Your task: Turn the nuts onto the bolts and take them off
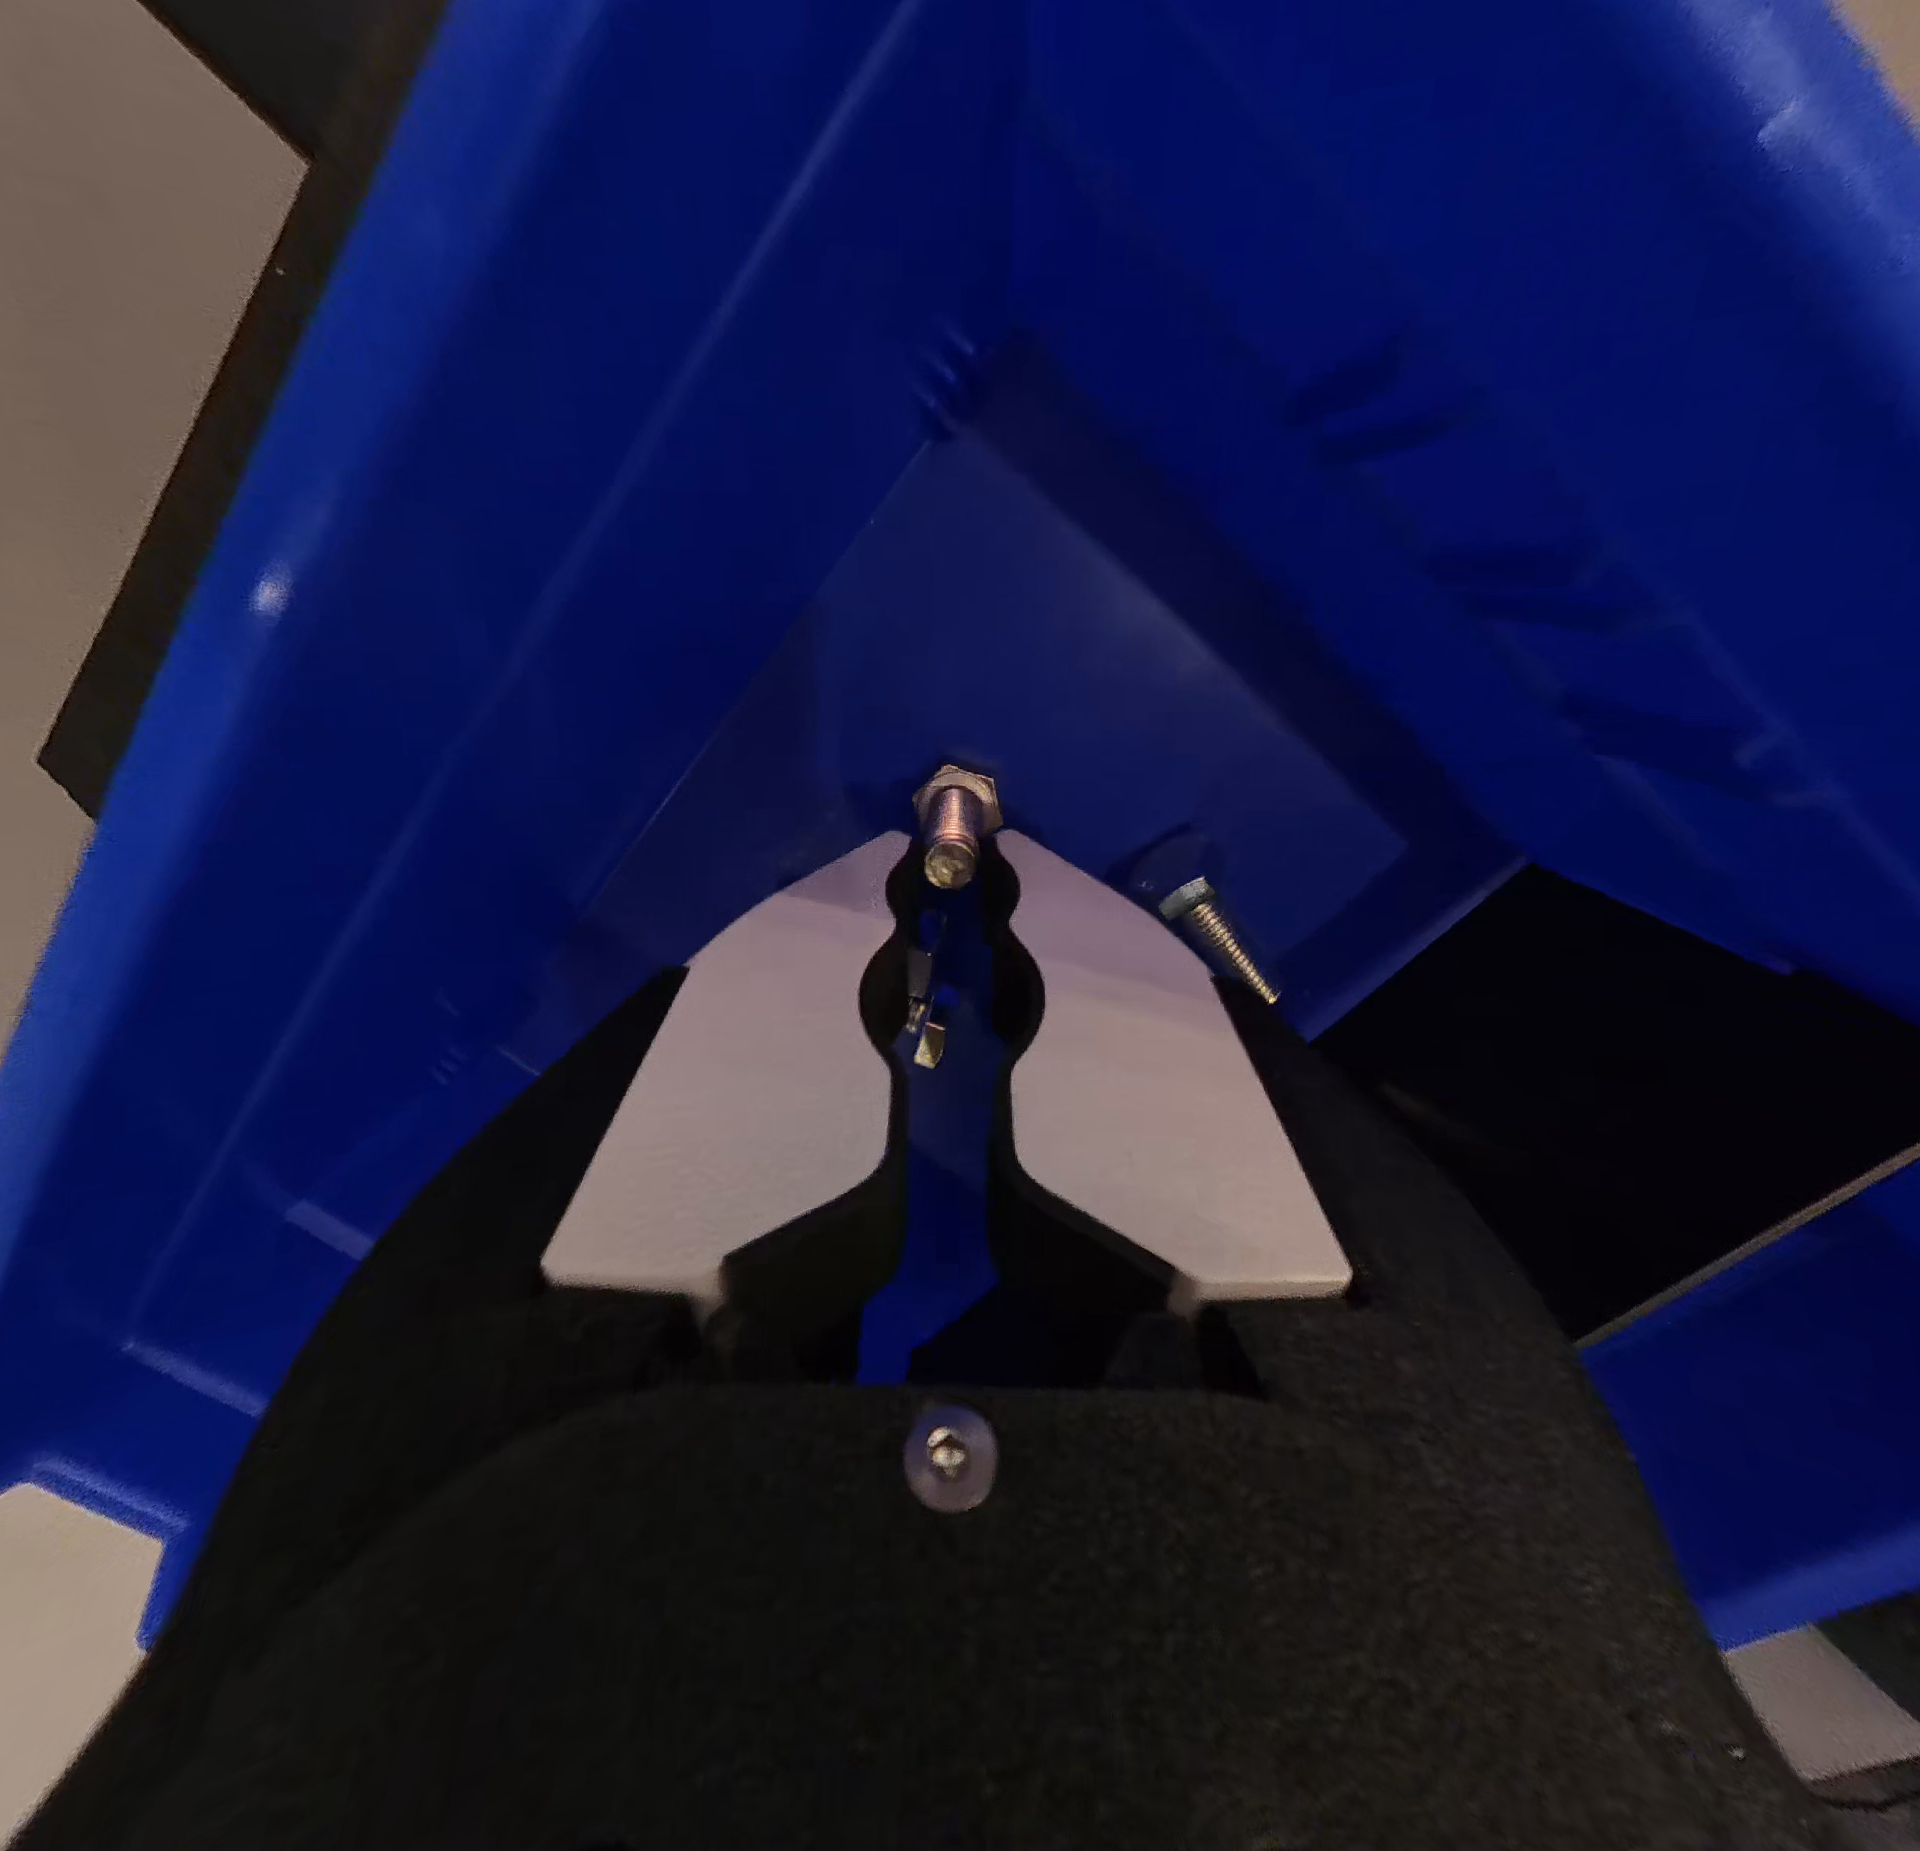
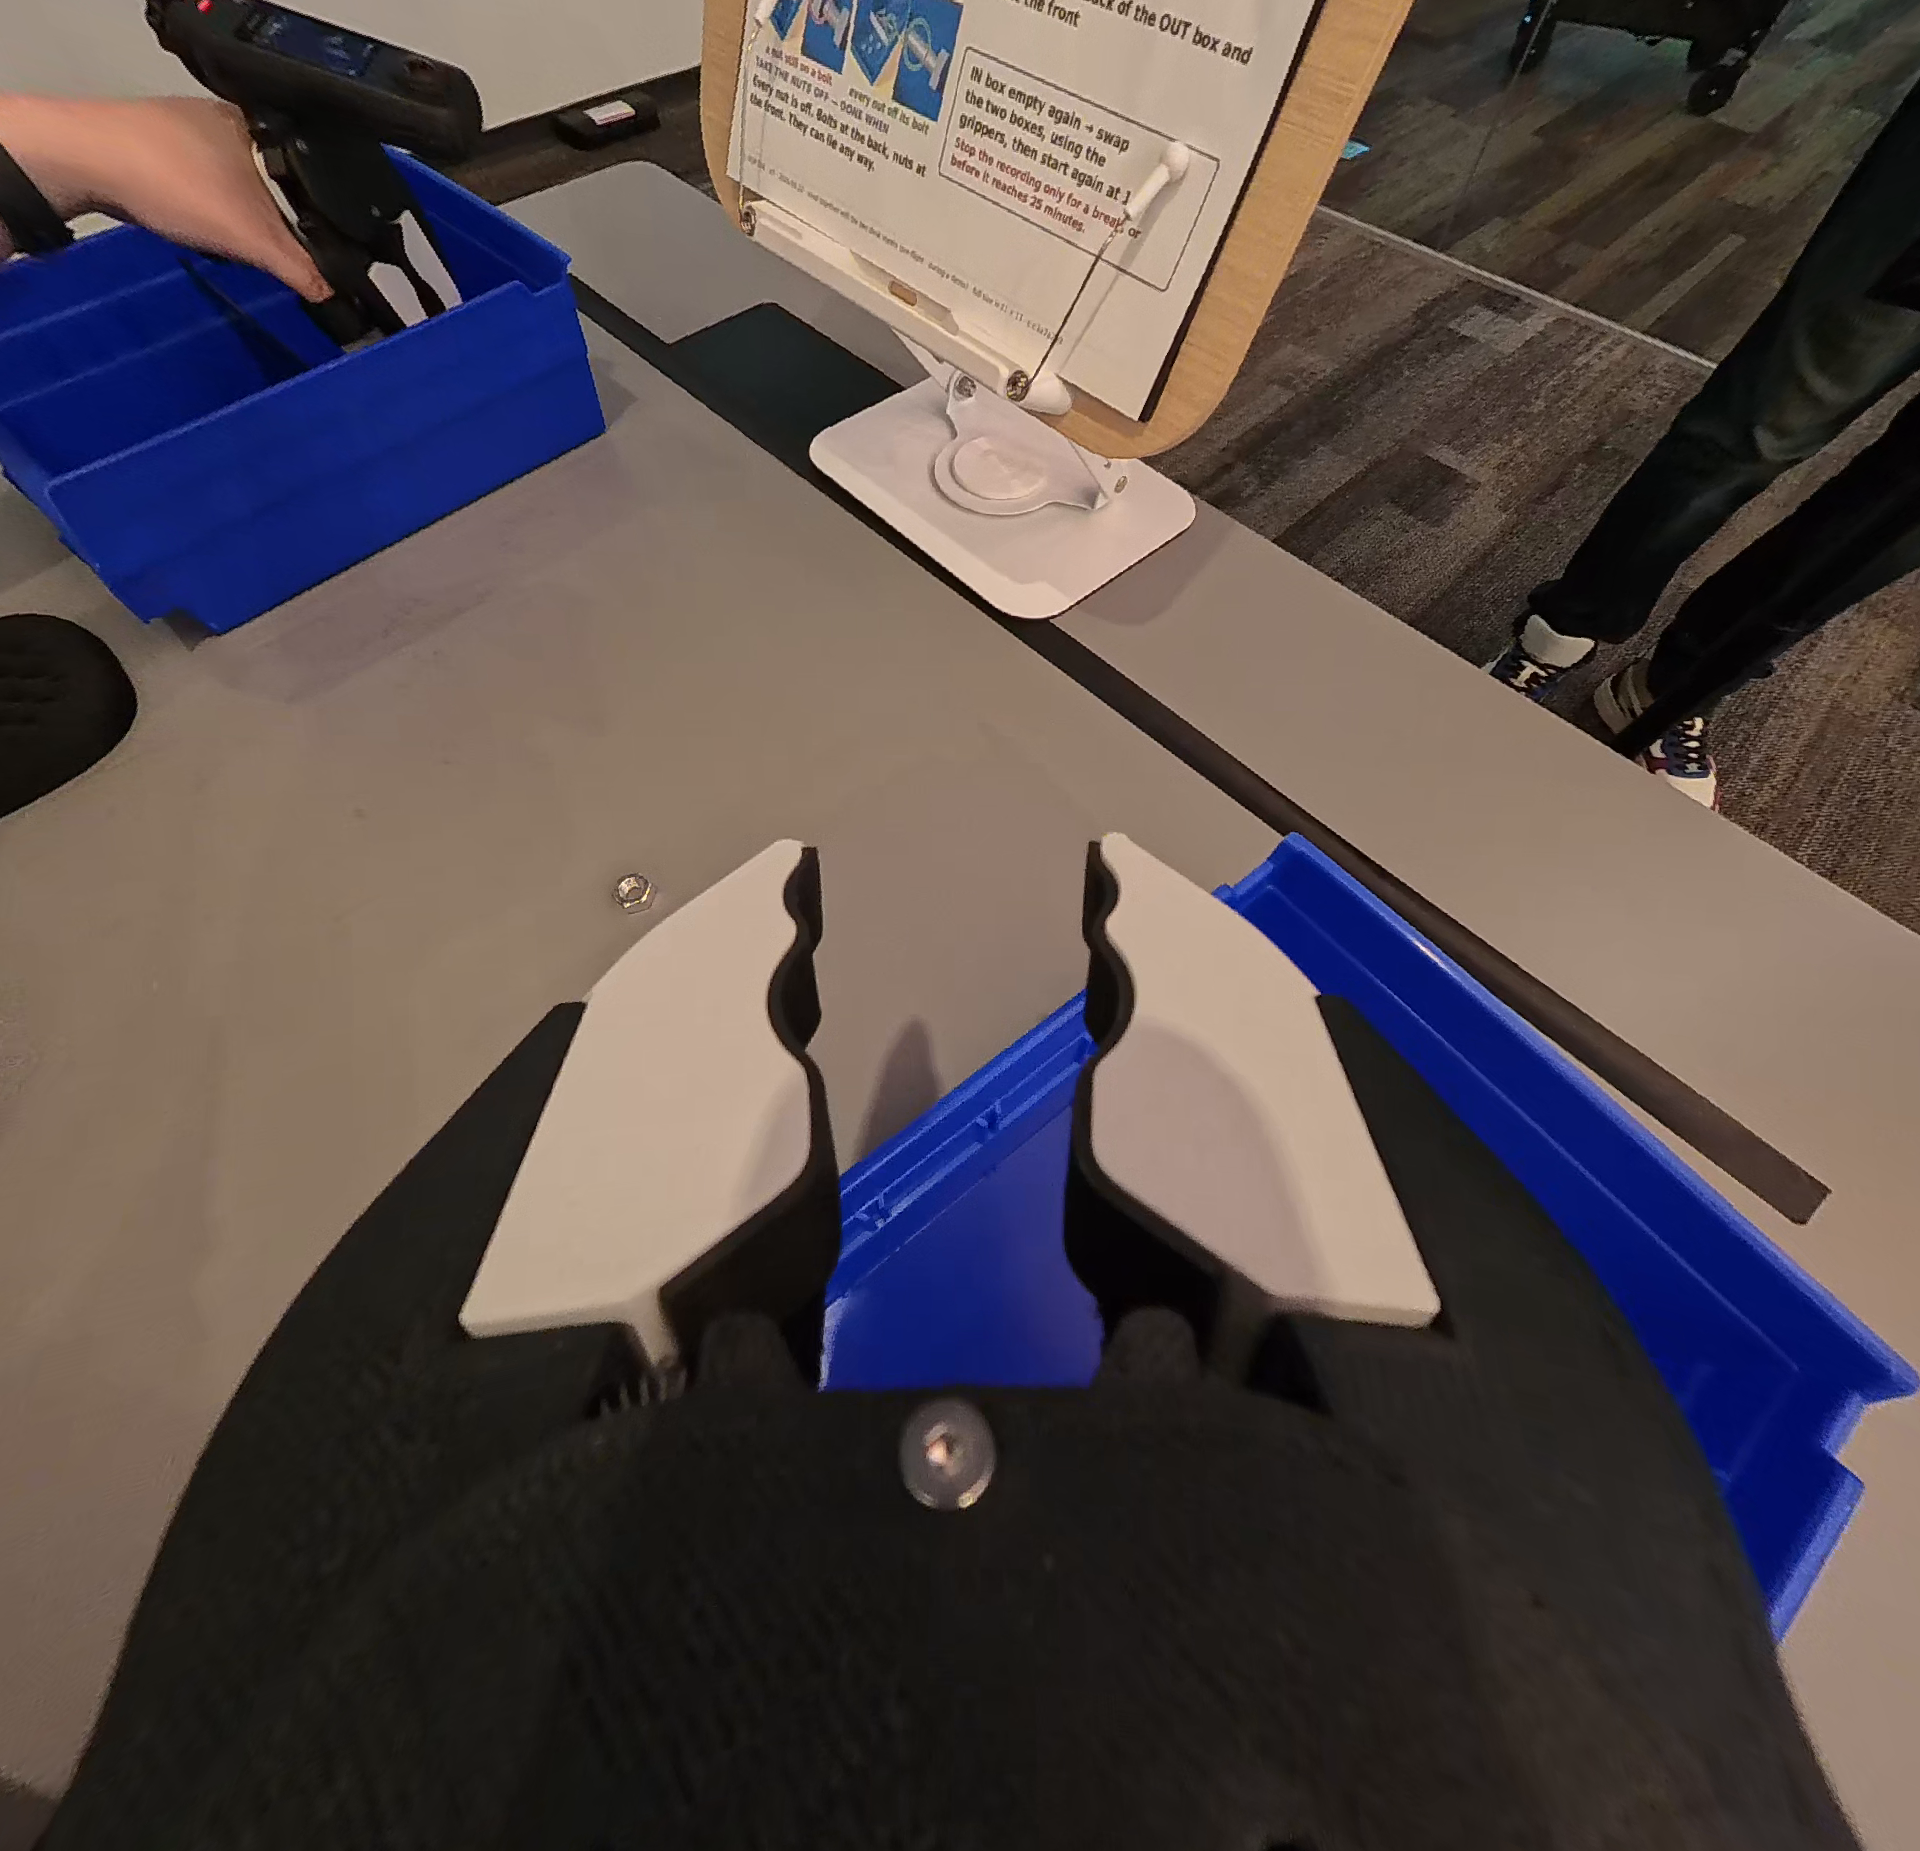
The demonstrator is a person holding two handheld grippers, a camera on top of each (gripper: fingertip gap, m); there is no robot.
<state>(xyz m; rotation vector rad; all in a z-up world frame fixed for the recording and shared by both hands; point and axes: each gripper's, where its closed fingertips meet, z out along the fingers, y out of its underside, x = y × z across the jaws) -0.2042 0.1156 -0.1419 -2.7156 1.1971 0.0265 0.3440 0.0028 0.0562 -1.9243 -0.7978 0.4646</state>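
Pickup step here, going by the looks of it: my left tool (image 1: 954, 871) is down inside the far blue bin (image 1: 623, 451) with its fingers nearly closed around the threaded end of a bolt (image 1: 948, 858). There's a nut (image 1: 958, 799) sitting partway up that bolt, just past the fingertips. I'd call it clenched on the bolt, though the grip is right at the very tips so it looks pretty marginal. A second bolt (image 1: 1221, 939) lies just beside it on the bin floor, no nut on it that I can see.

My right tool (image 2: 951, 928) is wide apart and holding nothing, hovering over the bench (image 2: 727, 721) and the corner of the near blue bin (image 2: 1507, 1126). A loose nut (image 2: 632, 889) is on the bench just left of its left finger.

Next move, I reckon: lift the bolt clear of the bin without it twisting out, bring it toward the right tool, then pinch the nut and spin it off.

Pose-wise, from the right wrist view my hand (image 2: 156, 180) has the left tool tipped steeply down into the bin, nose first. The right one is angled down at the bench.
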